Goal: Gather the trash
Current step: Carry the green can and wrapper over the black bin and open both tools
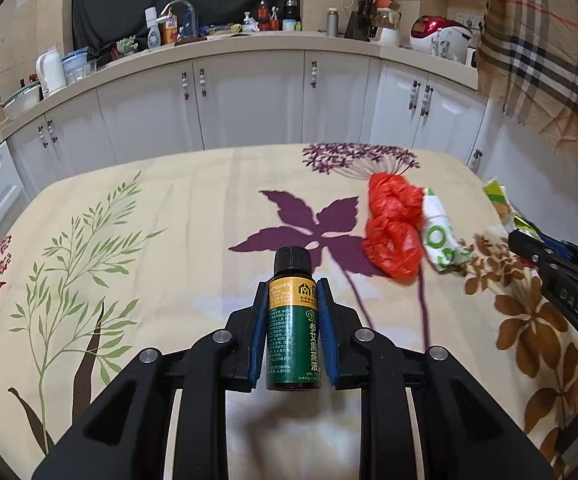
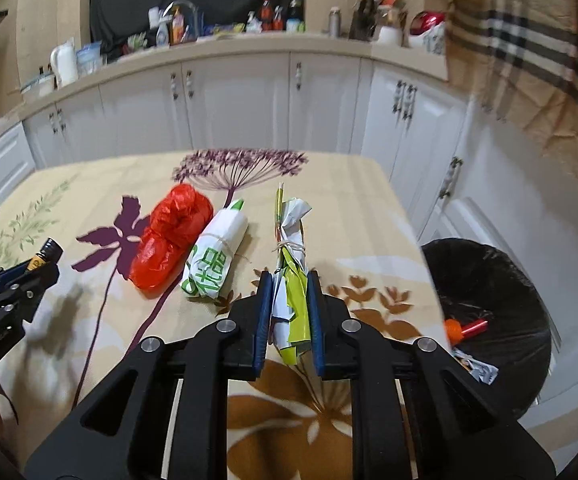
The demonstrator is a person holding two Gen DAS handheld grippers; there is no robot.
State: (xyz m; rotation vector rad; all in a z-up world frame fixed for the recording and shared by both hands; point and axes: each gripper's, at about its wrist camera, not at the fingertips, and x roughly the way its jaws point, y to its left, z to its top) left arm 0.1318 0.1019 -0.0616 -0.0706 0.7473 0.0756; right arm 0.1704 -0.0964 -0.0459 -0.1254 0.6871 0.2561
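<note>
L tongs (image 1: 292, 320) clamped on bottle (image 1: 293, 328), held above table (image 1: 169, 208). R tongs (image 2: 289, 312) clamped on tied wrapper bundle (image 2: 291, 280). Red bag (image 2: 173, 236), white packet (image 2: 213, 256) lie touching on table. Bin (image 2: 489, 280) beside table edge, R.

A home kitchen: white cabinets (image 1: 249, 100) under a counter (image 1: 225, 46) crowded with a kettle (image 1: 51, 66), faucet (image 1: 181, 10), bottles, knife block (image 1: 359, 22) and rice cooker (image 1: 435, 32).

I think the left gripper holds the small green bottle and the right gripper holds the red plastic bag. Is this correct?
Not quite. The right gripper holds the tied bundle of yellow-green wrappers, as the right wrist view shows; the red plastic bag lies untouched on the table. The left gripper does hold the small green bottle.
</note>
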